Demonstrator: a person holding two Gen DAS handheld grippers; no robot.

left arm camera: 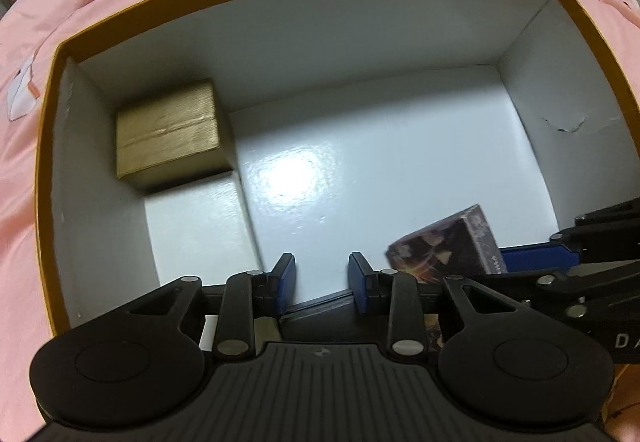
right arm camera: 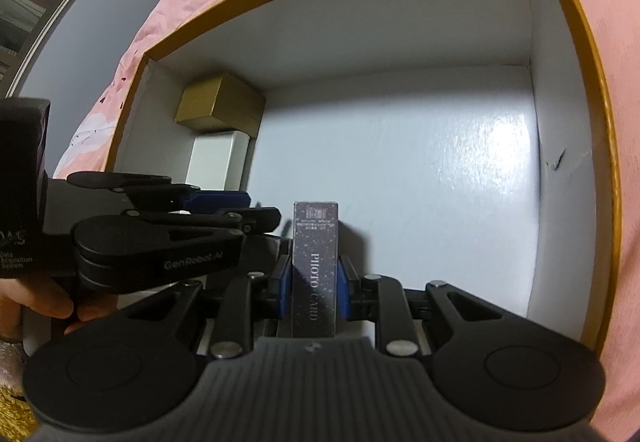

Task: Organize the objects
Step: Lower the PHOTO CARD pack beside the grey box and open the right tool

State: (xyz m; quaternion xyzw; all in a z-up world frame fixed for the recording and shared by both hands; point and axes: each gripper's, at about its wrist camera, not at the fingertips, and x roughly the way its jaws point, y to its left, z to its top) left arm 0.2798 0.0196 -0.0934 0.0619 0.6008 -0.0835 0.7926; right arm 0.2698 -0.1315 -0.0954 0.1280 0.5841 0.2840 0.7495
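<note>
Right tongs (right arm camera: 313,284) clamping photo card box (right arm camera: 315,266), spine lettering only there

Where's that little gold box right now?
The gold box sits in the far left corner of the big storage box, beside a white box.

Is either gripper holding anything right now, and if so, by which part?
The right gripper holds the photo card box by its two broad faces, narrow edge up. The left gripper has nothing between its fingers.
</note>
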